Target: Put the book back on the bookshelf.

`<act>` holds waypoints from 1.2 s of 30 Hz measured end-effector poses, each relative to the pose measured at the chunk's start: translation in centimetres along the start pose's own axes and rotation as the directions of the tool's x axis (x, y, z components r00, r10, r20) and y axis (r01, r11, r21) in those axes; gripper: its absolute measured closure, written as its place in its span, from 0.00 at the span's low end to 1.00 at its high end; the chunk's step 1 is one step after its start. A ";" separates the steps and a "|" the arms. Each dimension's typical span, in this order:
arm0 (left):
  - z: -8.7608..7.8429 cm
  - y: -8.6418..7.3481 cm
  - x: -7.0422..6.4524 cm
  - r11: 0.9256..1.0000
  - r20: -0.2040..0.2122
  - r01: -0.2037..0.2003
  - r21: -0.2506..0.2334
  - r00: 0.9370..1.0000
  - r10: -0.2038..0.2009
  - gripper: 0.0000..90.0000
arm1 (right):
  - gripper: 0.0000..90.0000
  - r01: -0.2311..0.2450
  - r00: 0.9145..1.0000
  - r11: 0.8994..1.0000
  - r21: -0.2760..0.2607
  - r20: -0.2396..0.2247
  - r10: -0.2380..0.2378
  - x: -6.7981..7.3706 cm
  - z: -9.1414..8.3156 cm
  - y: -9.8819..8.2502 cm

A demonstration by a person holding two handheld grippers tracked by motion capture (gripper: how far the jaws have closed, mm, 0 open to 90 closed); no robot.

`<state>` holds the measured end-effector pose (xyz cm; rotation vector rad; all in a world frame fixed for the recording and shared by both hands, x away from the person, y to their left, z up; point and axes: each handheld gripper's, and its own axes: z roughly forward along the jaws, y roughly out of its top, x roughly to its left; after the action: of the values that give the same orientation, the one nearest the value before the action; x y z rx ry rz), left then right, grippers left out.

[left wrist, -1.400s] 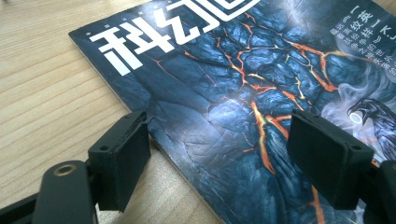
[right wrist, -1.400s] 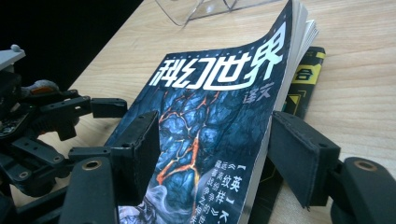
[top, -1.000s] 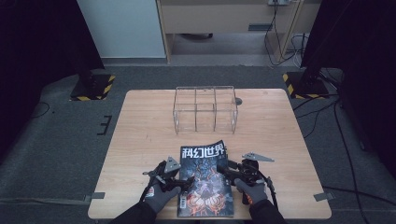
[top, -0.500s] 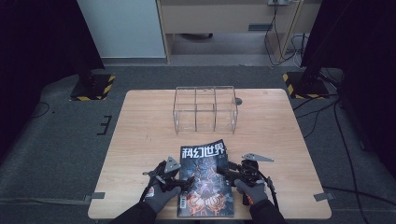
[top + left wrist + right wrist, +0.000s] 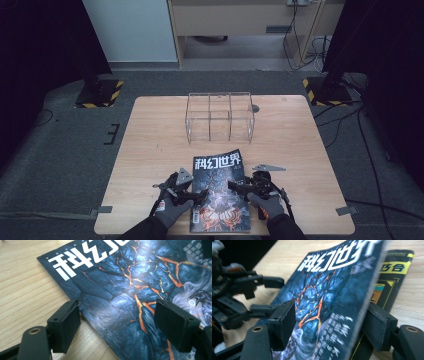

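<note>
A magazine [image 5: 220,192] with a dark blue cover of cracked glowing rock [image 5: 130,277] lies at the table's near edge. My left gripper [image 5: 200,192] stands open astride its left edge [image 5: 117,315], one jaw over bare wood, the other above the cover. My right gripper [image 5: 235,186] is at the magazine's right side. In the right gripper view the cover [image 5: 322,285] is lifted off a dark page with a yellow label [image 5: 392,272]. Its raised edge runs between the right gripper's [image 5: 329,315] wide-apart jaws, which have just been opening. The left gripper [image 5: 268,293] shows beyond.
A clear, partitioned box [image 5: 220,116] stands on the far middle of the wooden table [image 5: 150,150]. A small round hole [image 5: 255,107] lies beside it. Bare wood lies on both sides of the magazine. Dark floor, cables and stand feet surround the table.
</note>
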<state>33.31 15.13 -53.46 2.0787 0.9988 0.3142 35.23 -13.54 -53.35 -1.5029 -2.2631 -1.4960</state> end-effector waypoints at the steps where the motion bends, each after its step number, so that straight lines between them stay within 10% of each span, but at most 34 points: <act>1: 0.0 0.0 0.0 1.000 0.000 0.000 0.000 1.000 0.000 0.23 | 0.34 0.010 1.000 1.000 0.006 -0.001 -0.010 -0.2 0.2 0.0; 12: 0.0 0.0 0.1 1.000 0.005 0.000 0.000 1.000 0.000 0.23 | 0.52 0.080 0.995 0.995 0.057 0.054 -0.083 -0.3 0.5 0.4; 26: 0.0 0.0 0.4 1.000 0.007 0.002 -0.001 1.000 -0.002 0.22 | 0.48 0.102 0.995 0.994 0.050 -0.007 -0.101 -0.1 1.4 0.7; 36: -0.1 0.0 0.5 1.000 0.013 0.000 -0.002 1.000 0.000 0.23 | 0.71 0.098 0.995 0.993 0.072 0.020 -0.099 -0.5 1.2 1.0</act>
<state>33.64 15.56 -53.46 2.0765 0.9902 0.3011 36.69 -12.98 -53.55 -1.4175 -2.4099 -1.4118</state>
